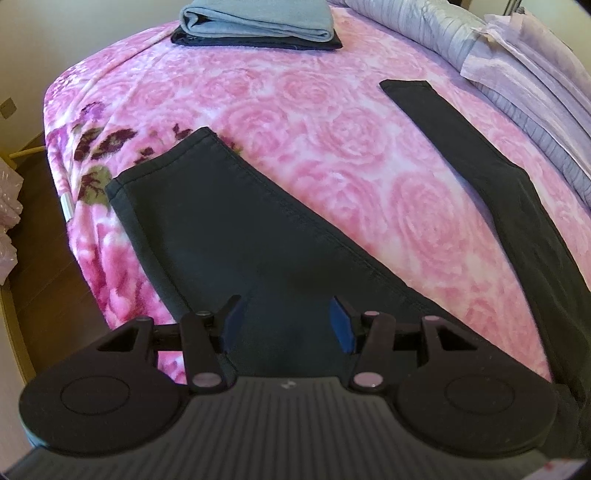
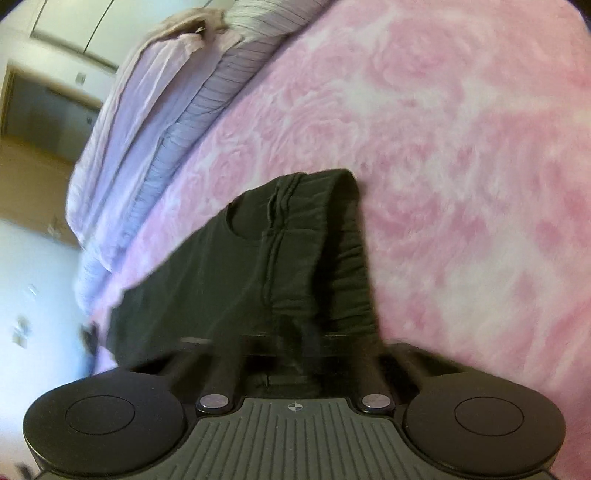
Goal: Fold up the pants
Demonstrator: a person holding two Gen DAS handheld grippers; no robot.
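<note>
- Pants (image 1: 207, 229), black soft fabric with stitched seams, lie spread on the bed's pink rose-patterned fleece blanket (image 1: 332, 155), the two legs splayed apart in a V in the left wrist view.
- The left gripper (image 1: 286, 326) hangs over the fabric where the legs meet; its blue-padded jaws stand partly apart, with cloth below them but no visible pinch.
- The right gripper (image 2: 295, 354) is blurred in its view; its jaws are closed, and the gathered waistband end (image 2: 317, 236) of the pants rises in a bunched ridge straight from them, so it grips that cloth.
- A folded grey-blue garment (image 1: 255, 18) rests on a folded dark one (image 1: 258, 43) at the blanket's far end.
- Lilac striped bedding (image 1: 535, 92) lies along the blanket's edge.
</note>
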